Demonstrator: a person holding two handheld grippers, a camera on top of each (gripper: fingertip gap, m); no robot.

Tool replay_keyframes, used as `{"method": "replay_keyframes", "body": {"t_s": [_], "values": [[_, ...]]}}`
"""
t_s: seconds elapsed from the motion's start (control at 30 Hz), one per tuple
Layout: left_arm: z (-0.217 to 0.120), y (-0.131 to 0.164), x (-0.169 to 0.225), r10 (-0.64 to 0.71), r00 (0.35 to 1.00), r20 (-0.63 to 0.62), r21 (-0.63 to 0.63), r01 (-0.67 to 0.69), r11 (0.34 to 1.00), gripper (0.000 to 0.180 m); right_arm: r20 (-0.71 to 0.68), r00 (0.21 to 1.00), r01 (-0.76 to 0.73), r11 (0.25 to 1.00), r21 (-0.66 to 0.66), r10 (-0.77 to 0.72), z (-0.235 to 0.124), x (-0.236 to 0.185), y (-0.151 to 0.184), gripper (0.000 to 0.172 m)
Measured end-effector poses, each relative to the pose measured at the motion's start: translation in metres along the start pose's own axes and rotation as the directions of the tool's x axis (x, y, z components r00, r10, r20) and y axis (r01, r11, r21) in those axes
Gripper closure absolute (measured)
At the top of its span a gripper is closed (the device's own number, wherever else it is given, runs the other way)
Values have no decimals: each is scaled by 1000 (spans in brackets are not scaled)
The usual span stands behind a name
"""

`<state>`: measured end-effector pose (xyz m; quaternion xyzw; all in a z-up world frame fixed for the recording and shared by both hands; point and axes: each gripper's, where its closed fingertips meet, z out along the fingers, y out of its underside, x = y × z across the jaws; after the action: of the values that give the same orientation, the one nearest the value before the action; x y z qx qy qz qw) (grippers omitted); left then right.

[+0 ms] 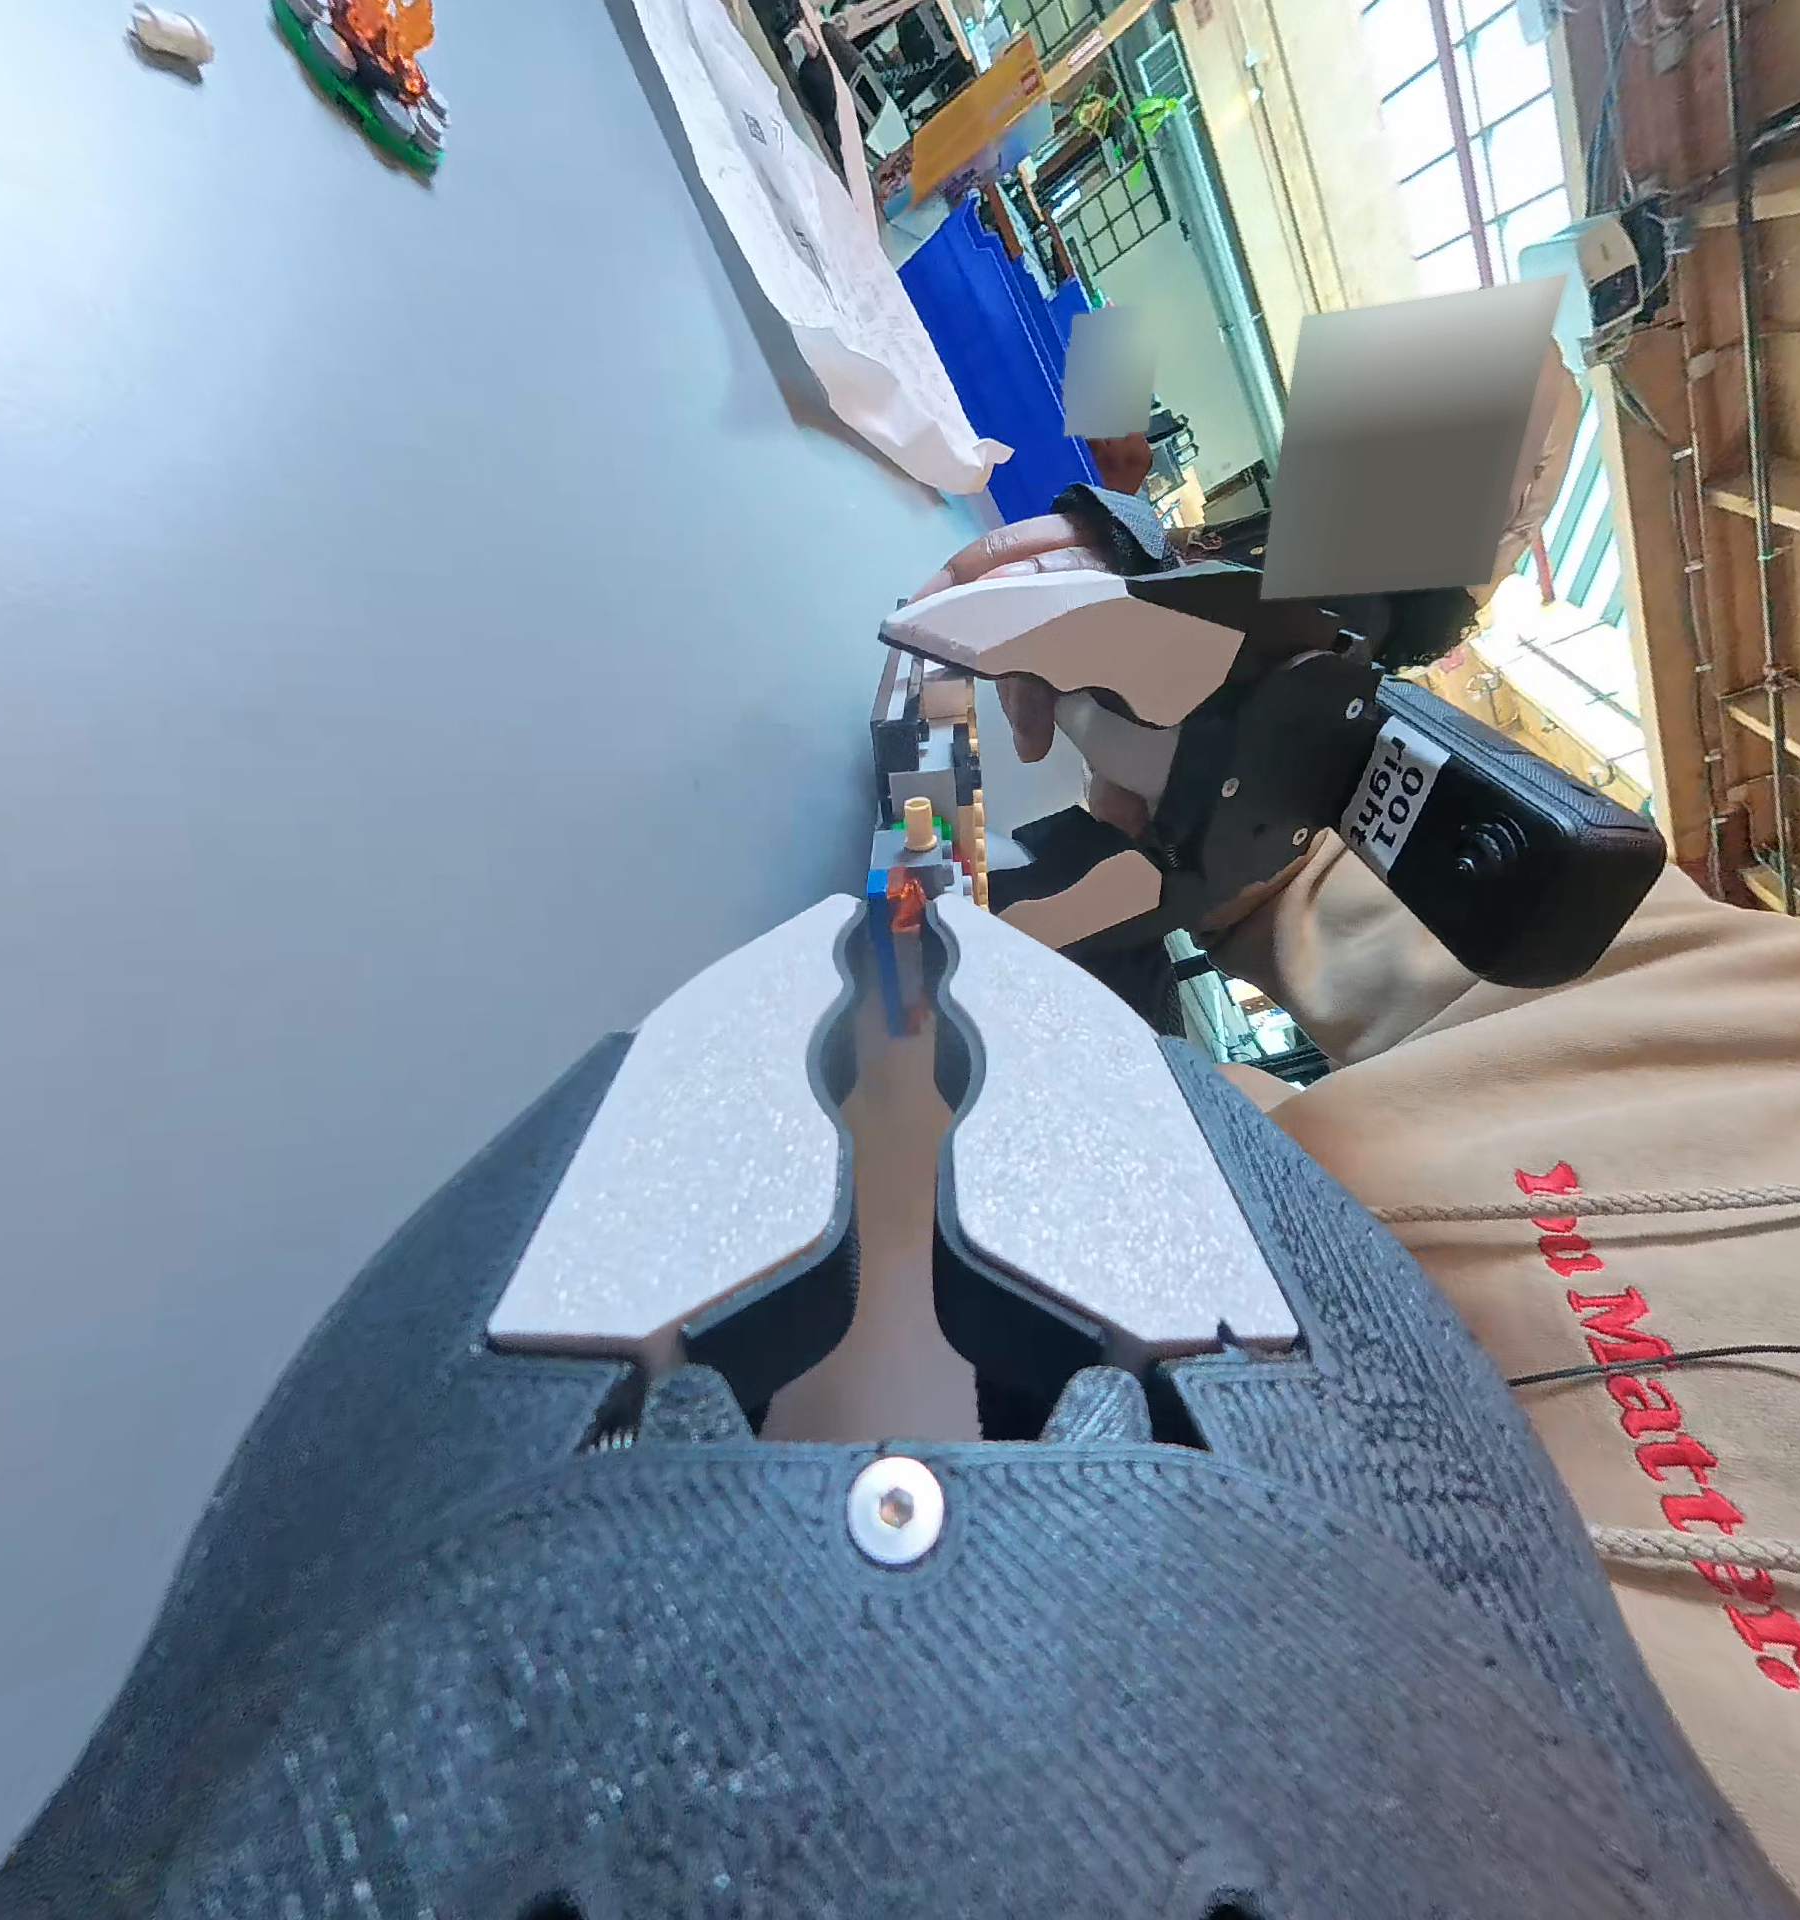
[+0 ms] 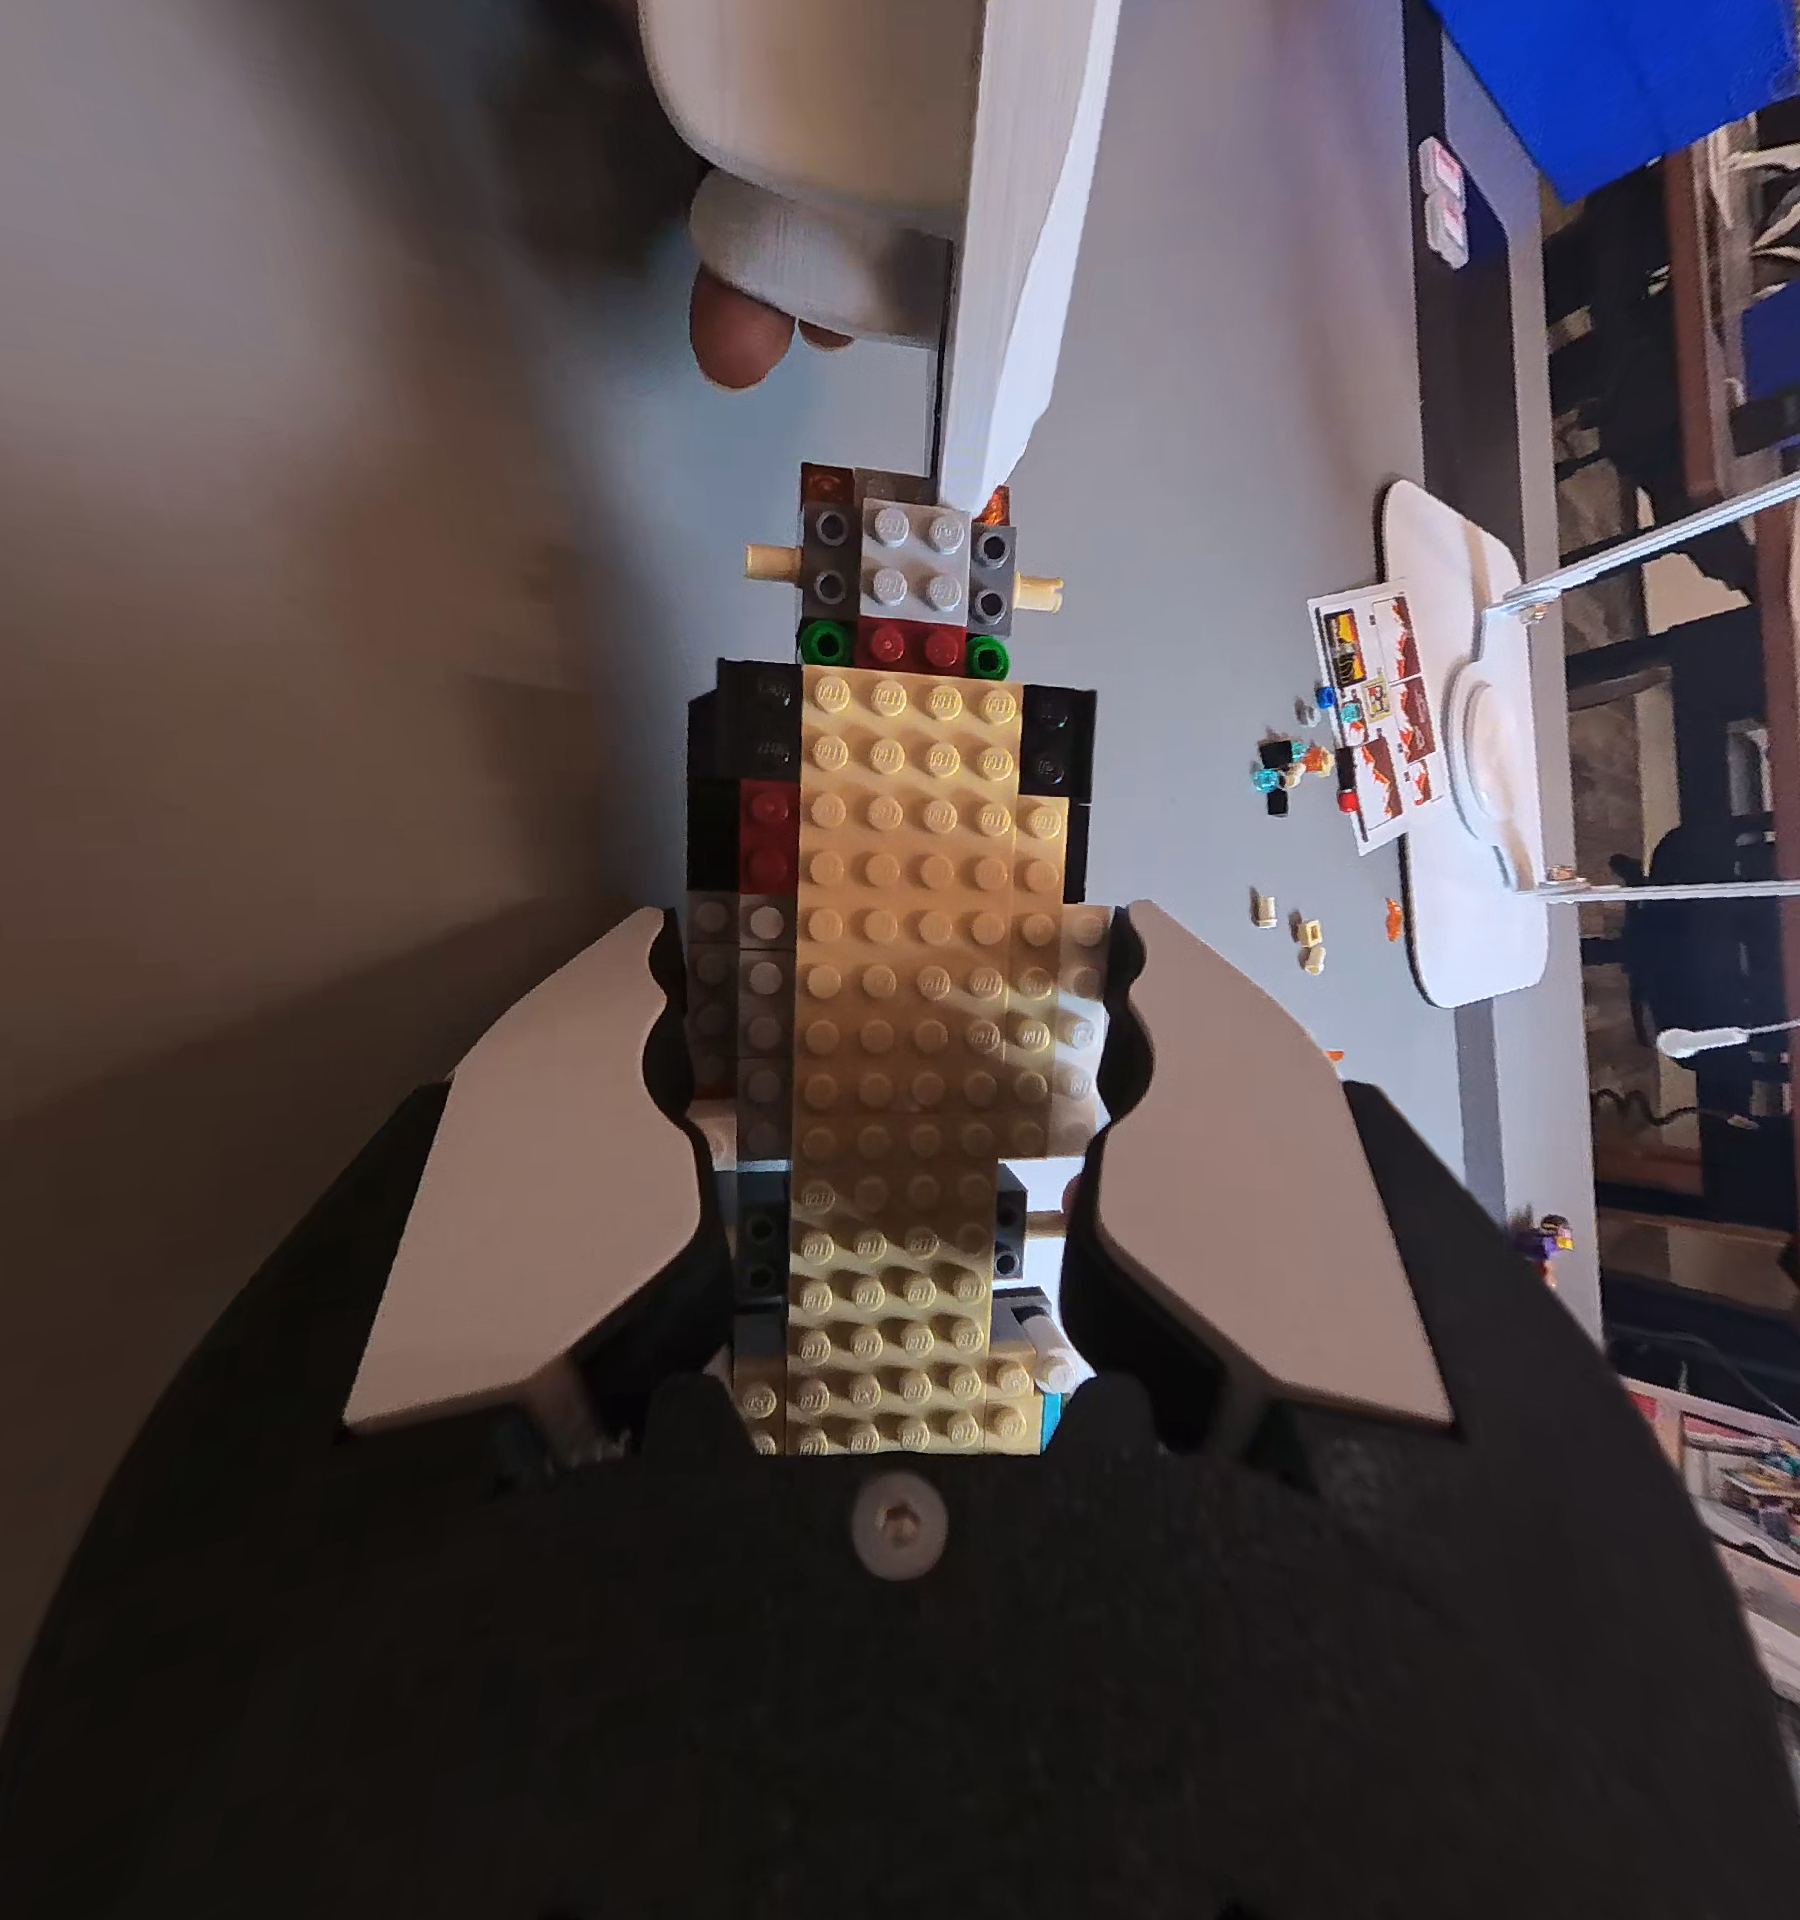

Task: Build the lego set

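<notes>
My right gripper [image 2: 896, 935] is shut on a brick model [image 2: 906, 831] with a tan studded top and black, grey and red sides. Both pads press on its sides, and it is held off the grey table [image 2: 1239, 416]. My left gripper [image 1: 901, 914] is at the model's far end [image 1: 927, 790]. It is shut on a thin blue plate [image 1: 883, 966] with a clear orange piece [image 1: 908, 904] on it, which sits against the model's grey end block. In the right wrist view, one left finger [image 2: 1021, 260] reaches down to that end. The right gripper also shows in the left wrist view [image 1: 948, 774].
A green base with orange flame pieces [image 1: 376, 83] and a small white piece [image 1: 169, 31] lie far off on the table. Loose small bricks [image 2: 1291, 769], an instruction sheet [image 2: 1379, 717] and a white tray [image 2: 1467, 935] lie to the right. A blue bin [image 1: 989, 343] stands beyond the table edge. Left tips to right tips: about 6 centimetres.
</notes>
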<state>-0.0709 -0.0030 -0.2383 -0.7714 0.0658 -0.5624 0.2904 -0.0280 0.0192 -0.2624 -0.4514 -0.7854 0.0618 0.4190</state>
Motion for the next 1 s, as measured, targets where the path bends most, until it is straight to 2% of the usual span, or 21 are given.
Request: {"method": "replay_keyframes", "body": {"t_s": [0.57, 1.0], "values": [[1, -4, 4, -8, 1000, -29, 41, 9, 999, 171, -88, 995, 47, 999, -1, -47, -3, 6, 0, 94], [-2, -6, 11, 194, 979, 66, 43, -197, 979, 173, -194, 976, 99, 995, -2, -98, -6, 13, -4, 94]]}}
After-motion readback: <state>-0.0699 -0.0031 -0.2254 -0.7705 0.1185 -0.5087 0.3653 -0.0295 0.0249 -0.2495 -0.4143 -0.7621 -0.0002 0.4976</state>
